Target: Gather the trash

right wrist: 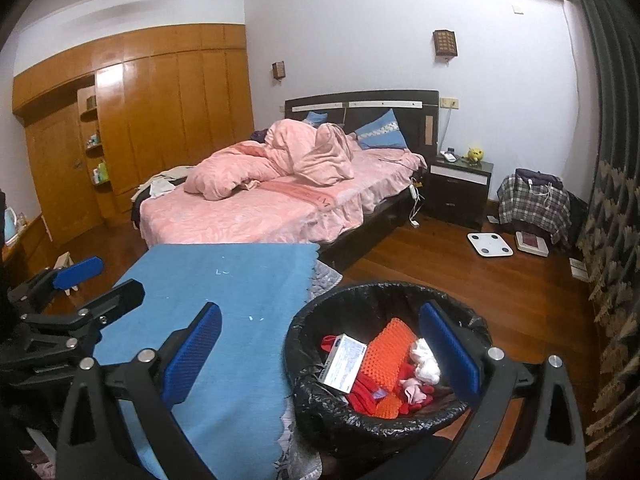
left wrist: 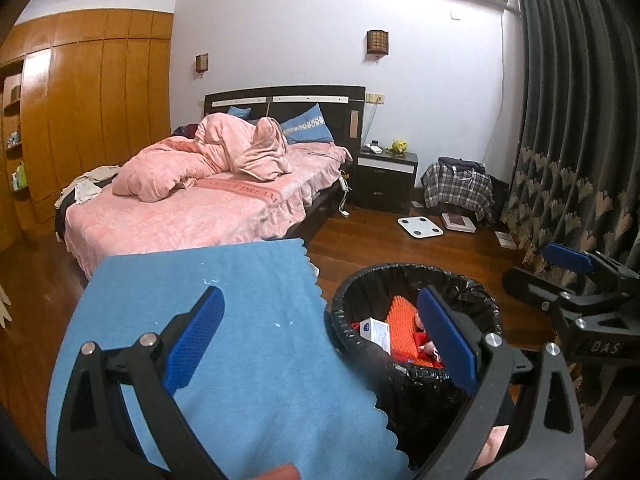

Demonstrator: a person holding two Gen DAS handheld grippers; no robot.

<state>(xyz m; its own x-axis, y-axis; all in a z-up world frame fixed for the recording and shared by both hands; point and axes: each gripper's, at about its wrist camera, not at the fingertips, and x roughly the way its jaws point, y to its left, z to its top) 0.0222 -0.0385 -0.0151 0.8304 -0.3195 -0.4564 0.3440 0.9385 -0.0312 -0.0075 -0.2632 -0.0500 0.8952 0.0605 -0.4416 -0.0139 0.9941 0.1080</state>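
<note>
Both your left hand-held gripper (left wrist: 320, 336) and right hand-held gripper (right wrist: 320, 352) are released and empty. The trash sits inside the bin (right wrist: 320, 412) beside the blue-covered surface (right wrist: 240, 300); check that surface for leftover scraps.

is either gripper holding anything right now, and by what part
Nothing is held: the left gripper and right gripper are both open and empty above the trash bin.

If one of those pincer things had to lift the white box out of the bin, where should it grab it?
Probably the raised upper end of the white box, coming from above. It lies tilted on the orange mesh in the black-lined bin, that end standing clear of the other trash. The right gripper, jaws open, could likely close across its thin sides.
</note>
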